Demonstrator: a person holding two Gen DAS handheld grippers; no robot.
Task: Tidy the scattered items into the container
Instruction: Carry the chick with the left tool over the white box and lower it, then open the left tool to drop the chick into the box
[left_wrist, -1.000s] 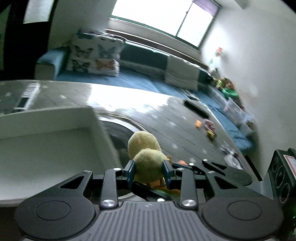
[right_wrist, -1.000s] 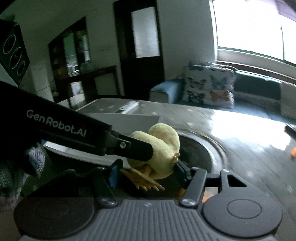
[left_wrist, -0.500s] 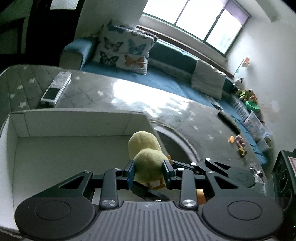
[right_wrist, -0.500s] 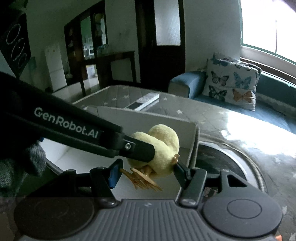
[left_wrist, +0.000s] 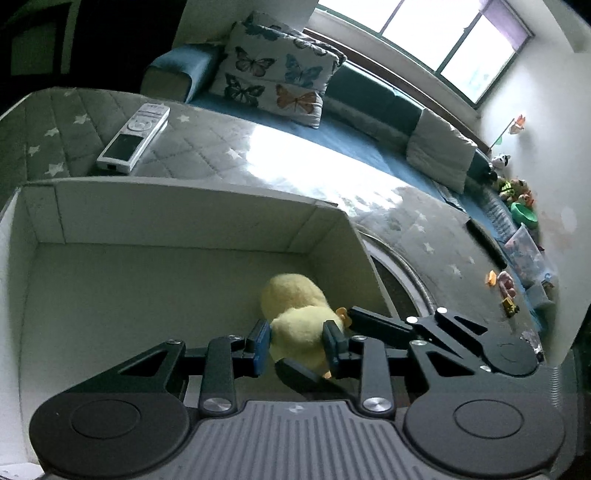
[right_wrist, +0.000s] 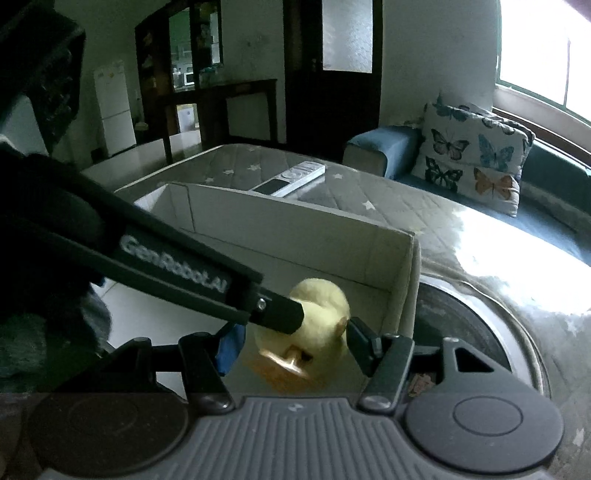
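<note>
Our left hand-held gripper (left_wrist: 297, 347) clamps a yellow plush duck (left_wrist: 295, 314), and our right hand-held gripper (right_wrist: 291, 345) pinches the same toy from the other side. Within a second we have carried it from above the star-quilted surface (left_wrist: 229, 147) to inside the white cardboard box (left_wrist: 129, 221), whose visible floor holds nothing else. Small toys (left_wrist: 504, 288) lie far off.

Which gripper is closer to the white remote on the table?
Hard to separate: left gripper and right gripper both flank the plush duck above the box, the remote lying beyond its far wall.
</note>
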